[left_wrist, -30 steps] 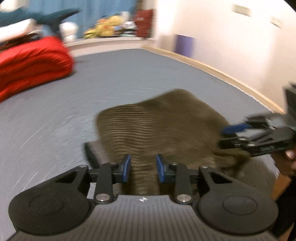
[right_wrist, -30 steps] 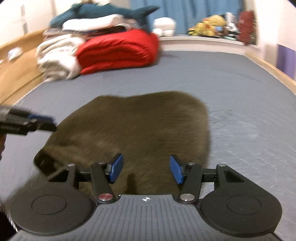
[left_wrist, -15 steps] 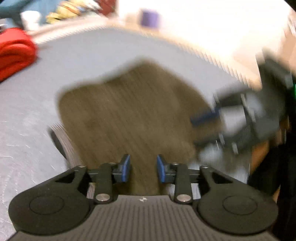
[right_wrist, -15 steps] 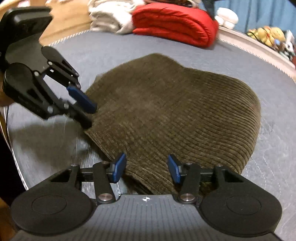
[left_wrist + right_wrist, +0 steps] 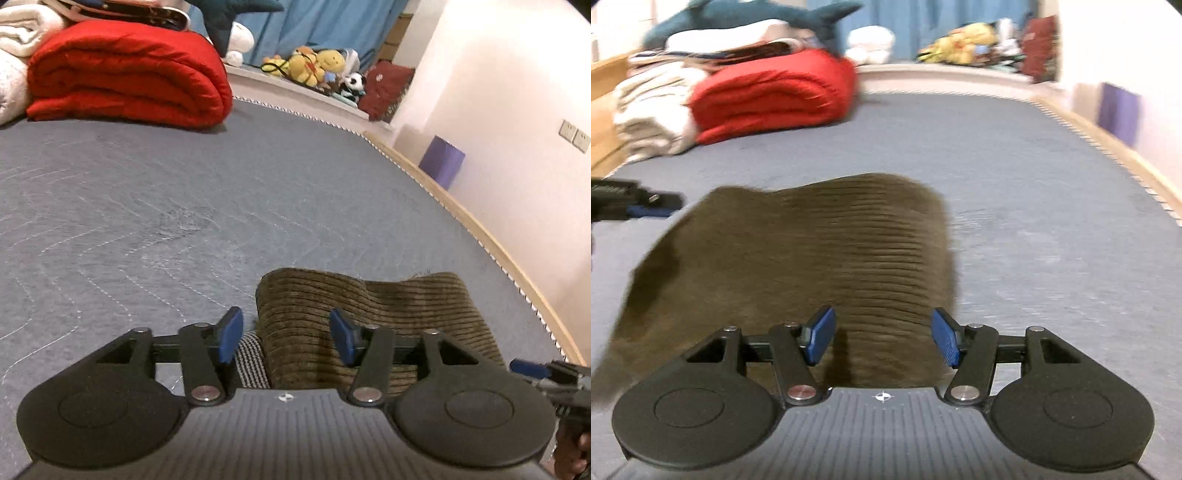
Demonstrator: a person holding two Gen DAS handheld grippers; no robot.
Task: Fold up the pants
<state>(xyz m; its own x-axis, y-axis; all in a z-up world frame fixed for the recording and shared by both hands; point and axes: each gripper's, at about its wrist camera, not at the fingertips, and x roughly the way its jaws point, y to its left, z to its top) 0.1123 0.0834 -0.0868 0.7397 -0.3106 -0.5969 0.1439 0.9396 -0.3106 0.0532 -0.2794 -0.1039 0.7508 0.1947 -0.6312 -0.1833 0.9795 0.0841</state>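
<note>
Left claw [image 5: 286, 338] open over ribbed corduroy pants [image 5: 369, 314].

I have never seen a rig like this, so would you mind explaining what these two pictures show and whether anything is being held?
There is no robot here: a person carries a two-finger gripper in each hand, and a wide-angle camera on each looks forward along its fingers. One picture is from the left gripper, the other from the right gripper; the black shapes with blue pads at the bottom are those fingers. On the grey bed cover lie brown corduroy pants, folded into a compact pile. Further back sit a rolled red quilt and soft toys. Both grippers have just been opening; the pants lie in front of and below the pads, which press on nothing, so nothing is held.
</note>
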